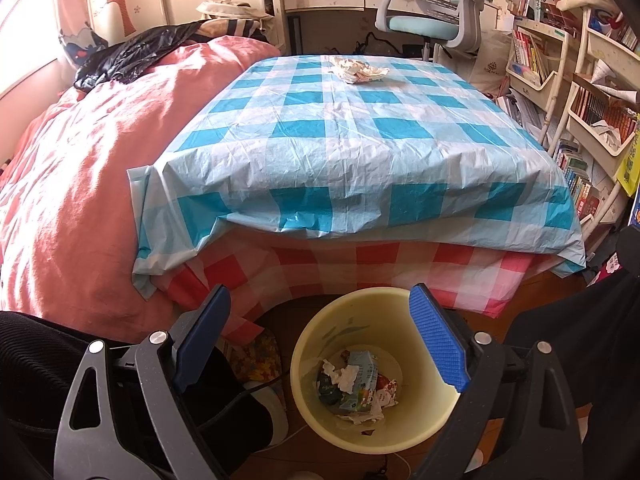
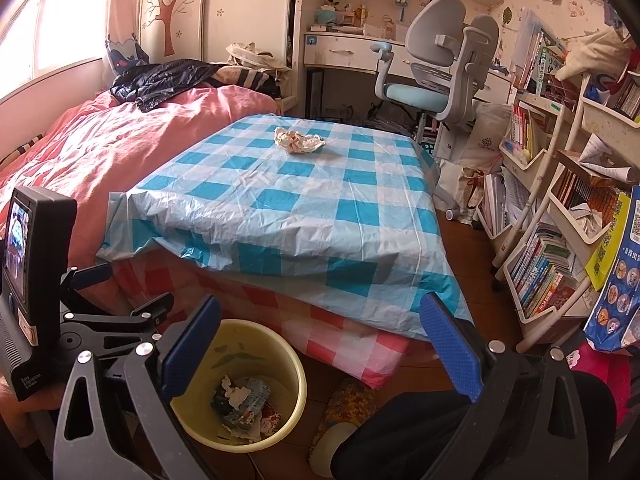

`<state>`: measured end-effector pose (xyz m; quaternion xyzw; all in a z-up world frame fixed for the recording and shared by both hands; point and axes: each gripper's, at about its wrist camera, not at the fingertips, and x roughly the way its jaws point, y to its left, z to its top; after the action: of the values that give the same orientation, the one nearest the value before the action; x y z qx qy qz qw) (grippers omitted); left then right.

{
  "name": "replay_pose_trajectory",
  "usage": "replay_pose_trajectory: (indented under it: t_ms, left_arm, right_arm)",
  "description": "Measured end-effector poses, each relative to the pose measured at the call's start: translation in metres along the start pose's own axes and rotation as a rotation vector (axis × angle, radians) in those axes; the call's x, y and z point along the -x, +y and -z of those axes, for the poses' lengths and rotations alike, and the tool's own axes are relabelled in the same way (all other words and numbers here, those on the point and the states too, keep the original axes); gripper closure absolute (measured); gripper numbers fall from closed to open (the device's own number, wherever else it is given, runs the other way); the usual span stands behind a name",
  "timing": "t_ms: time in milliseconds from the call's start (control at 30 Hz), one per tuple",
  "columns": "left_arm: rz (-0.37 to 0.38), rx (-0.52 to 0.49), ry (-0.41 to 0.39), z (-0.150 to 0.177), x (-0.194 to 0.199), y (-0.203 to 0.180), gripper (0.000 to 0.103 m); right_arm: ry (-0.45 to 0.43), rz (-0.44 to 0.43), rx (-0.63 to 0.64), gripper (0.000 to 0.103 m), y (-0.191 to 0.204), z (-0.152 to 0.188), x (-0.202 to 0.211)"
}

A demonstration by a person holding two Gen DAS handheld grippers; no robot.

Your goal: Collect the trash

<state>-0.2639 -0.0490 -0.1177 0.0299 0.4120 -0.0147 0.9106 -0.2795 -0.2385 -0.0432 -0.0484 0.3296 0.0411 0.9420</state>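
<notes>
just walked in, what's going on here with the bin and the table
A person is clearing trash with two handheld grippers. The left gripper hangs open over the yellow plastic bin, which holds wrappers. The right gripper is open and empty too. One crumpled paper wad remains on the blue-checked tablecloth.

One crumpled wrapper on the table, a part-filled bin on the floor below

A crumpled wad of pale paper [image 1: 358, 69] with reddish print lies alone near the far end of the table [image 1: 360, 140], resting loosely on the blue-and-white checked plastic cloth, well apart from the near edge. A round, pale yellow trash bin [image 1: 372, 368] stands upright on the wooden floor just in front of the table's near edge, its mouth open upward. At its bottom lies a small heap of trash [image 1: 358, 388]: a flattened light blue carton, white crumpled tissue, and scraps of green and red printed wrapper, all tangled together.
</notes>
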Motion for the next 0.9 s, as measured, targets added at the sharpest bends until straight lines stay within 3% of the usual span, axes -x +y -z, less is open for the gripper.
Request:
replay_pose_trajectory:
  t_ms: [567,900]
  left_arm:
    - [-0.004,0.028,-0.019,-0.002,0.001,0.005,0.016]
    - [-0.004,0.069,-0.089,-0.015,0.015,0.015,0.016]
  right_arm:
    - [-0.018,0.022,0.046,0.008,0.009,-0.001,0.002]
    - [-0.015,0.029,0.062,0.008,0.010,-0.008,0.003]
